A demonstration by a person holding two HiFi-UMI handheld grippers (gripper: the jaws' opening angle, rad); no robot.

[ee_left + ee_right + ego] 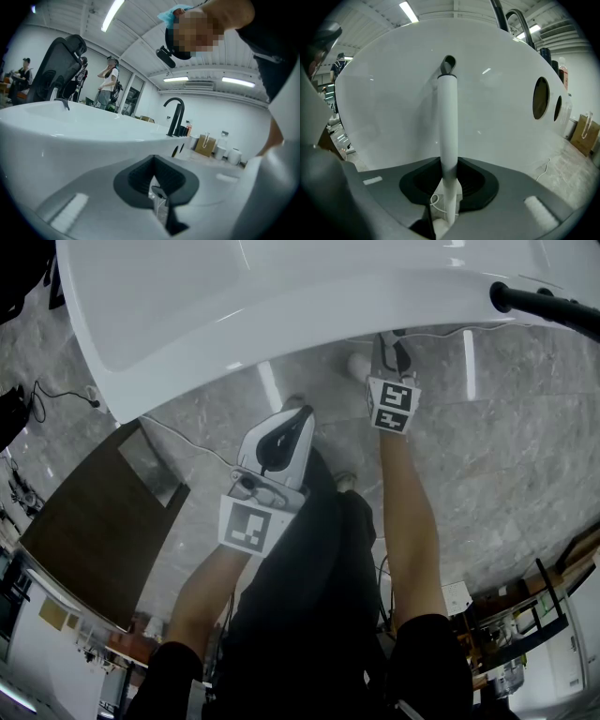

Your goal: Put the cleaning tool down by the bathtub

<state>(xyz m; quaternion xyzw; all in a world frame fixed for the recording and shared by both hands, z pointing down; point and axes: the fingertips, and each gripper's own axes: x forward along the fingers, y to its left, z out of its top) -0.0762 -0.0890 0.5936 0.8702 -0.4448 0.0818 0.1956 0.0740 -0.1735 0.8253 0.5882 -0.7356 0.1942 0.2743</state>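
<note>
Right gripper view: right gripper (449,190) with fingers clamped on the white handle of the cleaning tool (448,122), held upright just beside the bathtub (389,117) outer wall, dark loop at the top. Head view: left gripper (298,418) nearer, above the grey floor (487,456), fingers together, empty.

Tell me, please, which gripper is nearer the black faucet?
Right. The right gripper, holding the white cleaning tool, is at the bathtub's side just below-left of the faucet; the left gripper is farther left and back.
</note>
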